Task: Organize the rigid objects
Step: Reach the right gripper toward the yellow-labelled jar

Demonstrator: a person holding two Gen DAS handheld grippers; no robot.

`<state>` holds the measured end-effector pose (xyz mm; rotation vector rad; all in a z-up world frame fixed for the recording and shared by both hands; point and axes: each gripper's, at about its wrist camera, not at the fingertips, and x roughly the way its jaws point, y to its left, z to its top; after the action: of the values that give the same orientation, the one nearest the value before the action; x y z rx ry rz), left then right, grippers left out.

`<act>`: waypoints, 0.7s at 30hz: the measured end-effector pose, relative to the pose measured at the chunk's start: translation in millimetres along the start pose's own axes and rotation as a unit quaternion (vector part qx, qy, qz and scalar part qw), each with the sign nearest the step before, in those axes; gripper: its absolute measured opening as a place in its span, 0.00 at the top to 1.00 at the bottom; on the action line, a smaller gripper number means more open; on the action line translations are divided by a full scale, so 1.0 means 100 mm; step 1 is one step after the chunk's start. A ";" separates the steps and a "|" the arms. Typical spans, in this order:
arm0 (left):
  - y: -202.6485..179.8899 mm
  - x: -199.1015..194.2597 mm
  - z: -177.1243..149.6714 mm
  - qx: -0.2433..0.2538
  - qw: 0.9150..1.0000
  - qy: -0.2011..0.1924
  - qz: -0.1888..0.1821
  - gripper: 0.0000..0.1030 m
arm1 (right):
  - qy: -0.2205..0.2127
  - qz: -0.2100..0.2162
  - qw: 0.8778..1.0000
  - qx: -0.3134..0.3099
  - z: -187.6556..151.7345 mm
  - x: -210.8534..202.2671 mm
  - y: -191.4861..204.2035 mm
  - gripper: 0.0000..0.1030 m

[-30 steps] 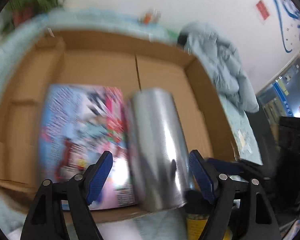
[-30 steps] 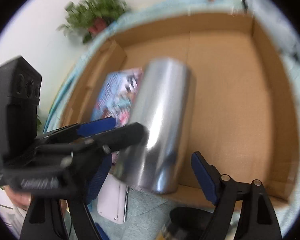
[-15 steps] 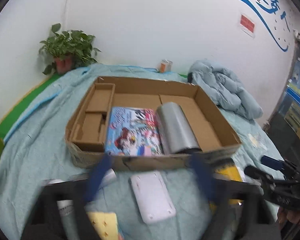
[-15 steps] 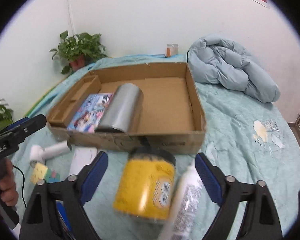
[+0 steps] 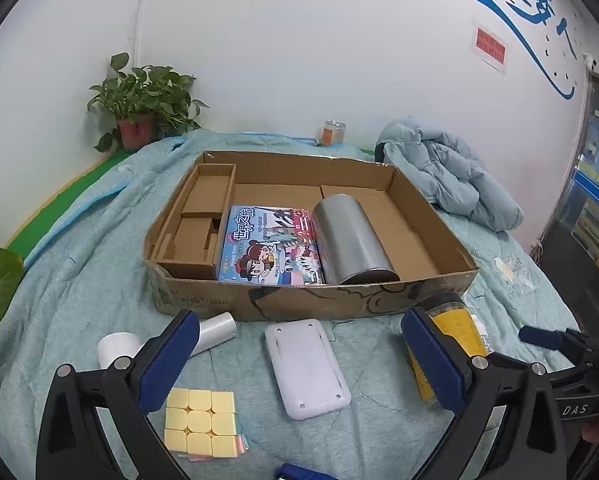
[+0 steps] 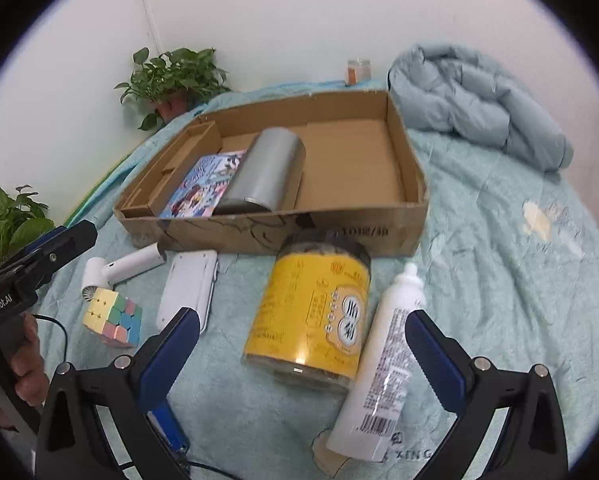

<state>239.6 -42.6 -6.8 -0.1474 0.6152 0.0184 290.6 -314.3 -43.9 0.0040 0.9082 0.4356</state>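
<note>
Grippers pulled back from box (image 5: 311,300); silver tin (image 5: 349,240) left inside; both fingers wide, empty.

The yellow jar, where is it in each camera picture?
Left wrist view: the yellow jar is low on the right, partly hidden behind the left hand-held gripper's right finger, just in front of the cardboard box's front wall.
Right wrist view: it lies at bottom centre, between the fingers of the right hand-held gripper, beside the white bottle.
Shared landmark: the silver cylinder in the box.
</note>
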 end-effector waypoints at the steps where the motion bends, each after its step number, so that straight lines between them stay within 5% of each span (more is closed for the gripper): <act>1: -0.01 0.00 -0.02 0.000 1.000 -0.003 -0.001 0.00 | 0.009 0.013 1.000 0.008 -0.01 0.04 -0.03 0.01; 7: -0.16 -0.01 -0.11 0.042 0.999 -0.011 0.031 0.00 | 0.049 0.020 0.998 0.014 -0.01 0.27 -0.03 0.07; 9: -0.17 -0.03 -0.11 0.045 0.998 -0.017 0.029 0.00 | 0.058 0.022 0.998 0.007 -0.02 0.34 0.01 0.22; 13: -0.09 0.06 -0.09 0.019 1.000 0.021 -0.006 0.00 | 0.071 -0.011 0.997 -0.013 -0.05 0.36 0.05 0.33; 15: -0.05 0.11 -0.08 0.006 0.998 0.043 -0.040 0.00 | 0.061 -0.017 0.997 -0.042 -0.09 0.24 0.15 0.48; 19: -0.09 0.21 -0.14 -0.002 0.987 0.089 -0.135 0.00 | 0.079 0.012 0.995 -0.066 -0.20 0.12 0.26 0.54; 21: -0.15 0.32 -0.19 -0.006 0.982 0.118 -0.149 0.00 | 0.097 0.039 0.993 -0.058 -0.25 0.16 0.27 0.53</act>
<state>255.5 -61.4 -38.9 -0.2558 0.8255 -0.2896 270.0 -288.7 -66.8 -0.1101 1.0760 0.5687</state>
